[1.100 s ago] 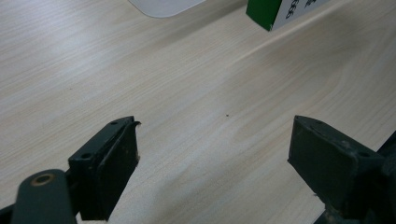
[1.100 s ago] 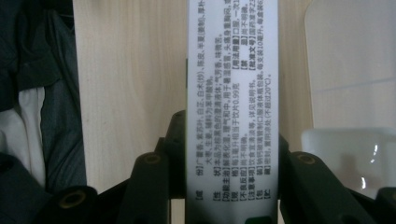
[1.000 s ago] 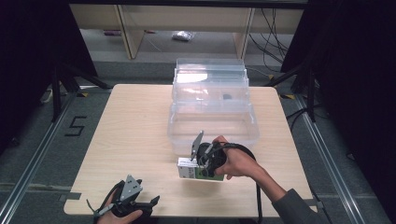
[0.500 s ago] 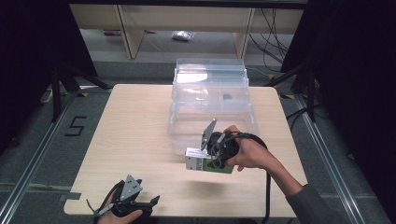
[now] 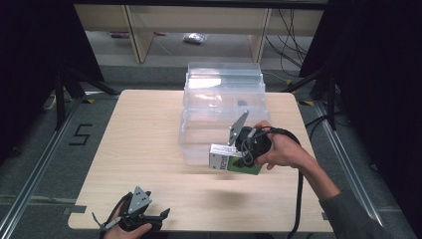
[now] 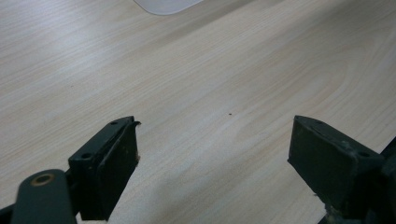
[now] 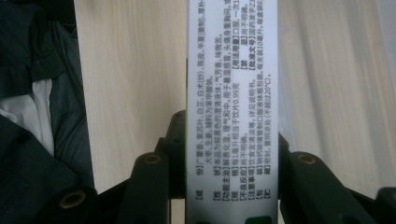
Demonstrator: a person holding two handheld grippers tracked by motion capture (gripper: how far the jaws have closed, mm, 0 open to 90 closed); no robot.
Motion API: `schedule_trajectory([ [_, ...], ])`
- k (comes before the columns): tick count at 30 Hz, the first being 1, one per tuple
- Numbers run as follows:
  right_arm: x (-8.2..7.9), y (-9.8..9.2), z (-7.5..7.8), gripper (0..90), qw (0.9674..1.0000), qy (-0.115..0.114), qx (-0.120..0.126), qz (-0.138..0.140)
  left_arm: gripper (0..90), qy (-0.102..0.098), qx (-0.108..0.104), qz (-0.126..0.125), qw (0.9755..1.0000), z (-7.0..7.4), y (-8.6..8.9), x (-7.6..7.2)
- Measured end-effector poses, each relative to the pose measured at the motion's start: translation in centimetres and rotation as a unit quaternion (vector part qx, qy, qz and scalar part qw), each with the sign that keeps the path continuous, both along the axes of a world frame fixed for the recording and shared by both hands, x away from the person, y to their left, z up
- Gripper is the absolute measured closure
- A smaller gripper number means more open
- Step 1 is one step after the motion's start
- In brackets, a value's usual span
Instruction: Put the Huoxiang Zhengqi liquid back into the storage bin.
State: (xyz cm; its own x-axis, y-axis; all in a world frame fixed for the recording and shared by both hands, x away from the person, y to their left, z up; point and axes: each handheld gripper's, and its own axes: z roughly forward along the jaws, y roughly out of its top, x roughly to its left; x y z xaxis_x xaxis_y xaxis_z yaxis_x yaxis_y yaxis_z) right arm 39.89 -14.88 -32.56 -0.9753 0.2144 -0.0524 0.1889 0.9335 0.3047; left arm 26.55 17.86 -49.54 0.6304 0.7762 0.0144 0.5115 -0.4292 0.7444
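Observation:
A white and green printed box (image 5: 230, 163) hangs above the table, just in front of the clear plastic bin (image 5: 219, 117). My right gripper (image 5: 241, 160) is shut on it. In the right gripper view the box (image 7: 232, 93) stands lengthwise between the two black jaws, its white face covered in small print. My left gripper (image 5: 161, 215) rests at the table's front left edge, held by a hand. Its jaws stand wide apart in the left gripper view, and my left gripper (image 6: 215, 154) has nothing but bare wood between them.
The clear bin has a second clear tub or lid (image 5: 224, 82) behind it at the table's far middle. A black cable (image 5: 298, 199) trails from the right gripper over the front right corner. Wooden shelving (image 5: 199, 20) stands beyond the table.
The right gripper has lifted the box off the table and carried it up and to the right, closer to the bin's front. The left gripper has stayed put.

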Motion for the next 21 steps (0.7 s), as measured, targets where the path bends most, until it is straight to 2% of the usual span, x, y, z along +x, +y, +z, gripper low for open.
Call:
schedule_trajectory([
  [3,0.4,-0.4,0.6,65.0,1.0,-0.003,-0.001,0.008,15.1,0.0,-0.005,0.0,1.0,0.0,0.0,0.0],
  [4,0.7,-0.5,0.7,65.0,0.9998,-0.009,-0.001,0.019,15.2,-0.001,-0.005,0.003,1.0,0.0,-0.1,0.0],
  [5,0.7,-0.6,0.9,65.0,1.0,-0.006,-0.005,0.001,15.2,-0.001,0.001,0.0,1.0,0.0,0.0,0.0],
  [6,1.1,-0.6,1.0,65.0,0.9998,-0.011,-0.004,0.017,15.1,0.001,0.012,-0.006,0.9999,0.1,0.2,0.0],
  [7,1.2,-0.8,1.1,65.0,0.9999,-0.007,-0.006,0.01,15.2,0.001,0.01,-0.005,0.9999,0.1,0.1,0.0],
  [8,1.4,-0.8,1.2,65.0,0.9998,-0.009,-0.006,0.016,15.2,0.001,0.01,-0.006,0.9999,0.1,0.1,0.0],
  [10,1.6,-1.1,1.4,65.0,0.9999,-0.008,-0.008,0.001,15.2,-0.002,-0.011,0.003,0.9999,-0.1,-0.1,0.0],
  [11,1.9,-1.2,1.5,65.0,0.9999,-0.011,-0.006,0.003,15.2,-0.001,-0.007,0.003,1.0,-0.1,-0.1,0.0],
  [13,2.5,-1.5,1.7,65.0,0.9999,-0.013,-0.006,0.009,15.1,-0.004,-0.014,0.005,0.9999,-0.1,-0.1,0.0],
  [15,2.9,-1.7,1.8,65.0,0.9999,-0.012,-0.007,0.002,15.2,-0.002,-0.013,0.003,0.9999,-0.1,-0.1,0.0],
  [16,3.0,-1.8,1.9,64.9,0.9998,-0.013,-0.011,-0.007,15.1,0.0,0.008,-0.009,0.9999,0.1,0.2,0.1],
  [18,3.4,-1.9,2.1,65.0,0.9998,-0.013,-0.011,-0.006,15.2,-0.005,-0.022,0.009,0.9997,-0.2,-0.2,0.0],
  [19,3.6,-2.0,2.2,65.0,0.9998,-0.014,-0.011,-0.008,15.1,-0.003,-0.016,0.005,0.9999,-0.1,-0.1,0.0],
  [20,4.0,-2.0,2.2,65.0,0.9997,-0.022,-0.009,0.01,15.2,-0.003,-0.014,0.004,0.9999,-0.1,-0.1,0.0],
  [21,4.0,-2.1,2.3,65.0,0.9998,-0.016,-0.012,-0.006,15.1,-0.005,-0.019,0.009,0.9998,-0.2,-0.2,0.0],
])
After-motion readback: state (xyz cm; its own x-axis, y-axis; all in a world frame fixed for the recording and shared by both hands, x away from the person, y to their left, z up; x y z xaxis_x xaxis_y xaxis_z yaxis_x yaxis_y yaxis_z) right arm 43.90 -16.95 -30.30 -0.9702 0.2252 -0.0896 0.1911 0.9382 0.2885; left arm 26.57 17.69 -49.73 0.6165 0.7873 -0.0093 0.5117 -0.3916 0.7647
